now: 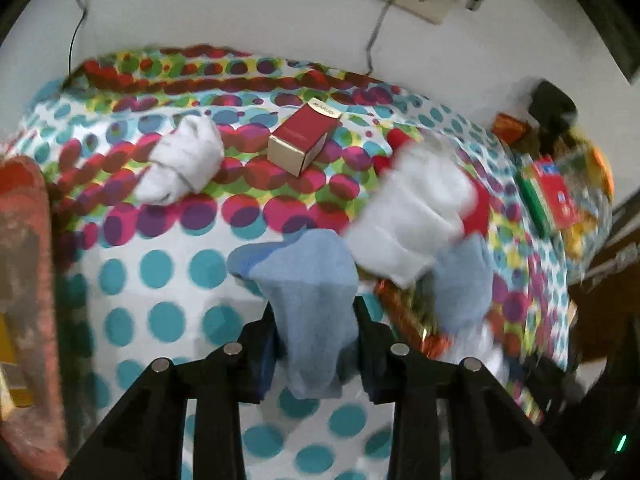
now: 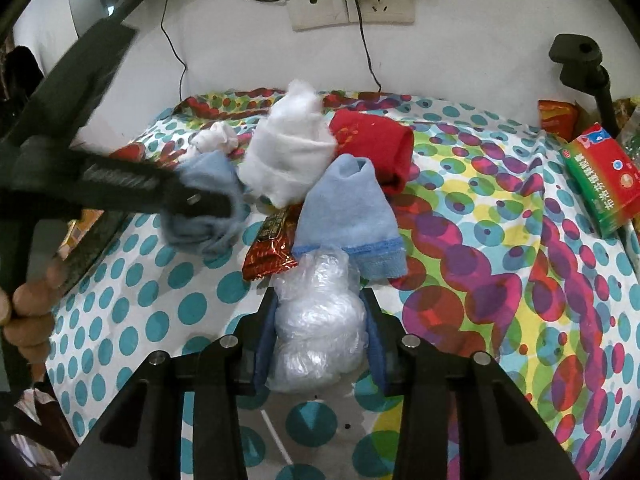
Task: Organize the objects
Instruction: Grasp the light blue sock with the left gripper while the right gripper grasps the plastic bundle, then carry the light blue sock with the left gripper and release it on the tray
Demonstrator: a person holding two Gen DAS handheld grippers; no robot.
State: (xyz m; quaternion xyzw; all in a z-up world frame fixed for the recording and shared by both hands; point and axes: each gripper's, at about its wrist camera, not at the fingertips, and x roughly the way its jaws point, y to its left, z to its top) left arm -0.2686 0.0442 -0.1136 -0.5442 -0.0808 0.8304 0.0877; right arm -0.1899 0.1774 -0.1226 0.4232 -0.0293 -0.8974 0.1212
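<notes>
blue sock (image 1: 308,300) between left gripper (image 1: 316,344) pads

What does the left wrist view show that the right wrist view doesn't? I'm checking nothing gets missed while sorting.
Only the left wrist view: a red and gold box lying on the dotted cloth.

Only the right wrist view: the right gripper shut on a crumpled clear plastic bag, and a wall socket.

Both: the left gripper shut on a light blue sock, and a white sock.
</notes>
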